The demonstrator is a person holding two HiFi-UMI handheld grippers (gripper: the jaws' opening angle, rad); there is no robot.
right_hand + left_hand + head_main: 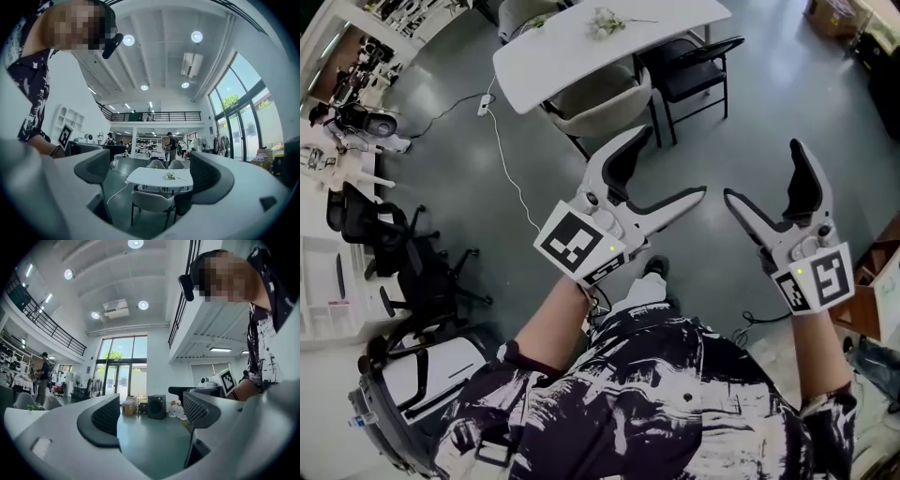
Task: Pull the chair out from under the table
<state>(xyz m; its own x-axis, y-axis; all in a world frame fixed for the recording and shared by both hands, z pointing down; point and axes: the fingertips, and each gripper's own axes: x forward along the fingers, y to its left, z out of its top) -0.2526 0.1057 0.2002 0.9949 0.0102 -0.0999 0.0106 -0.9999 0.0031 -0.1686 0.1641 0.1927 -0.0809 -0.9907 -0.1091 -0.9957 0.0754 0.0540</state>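
The pale chair (pixel 602 101) stands pushed under the near edge of the white table (pixel 553 54), and well apart from the table the left tool (pixel 673 161) and the right tool (pixel 761 170) are both spread wide, holding nothing.

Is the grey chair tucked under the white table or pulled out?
Tucked in. The grey chair sits with its seat under the white table; only its curved back sticks out past the edge.

chair (pixel 605 103) tucked under table (pixel 581 47); both tools (pixel 661 173) (pixel 764 183) held well before it.
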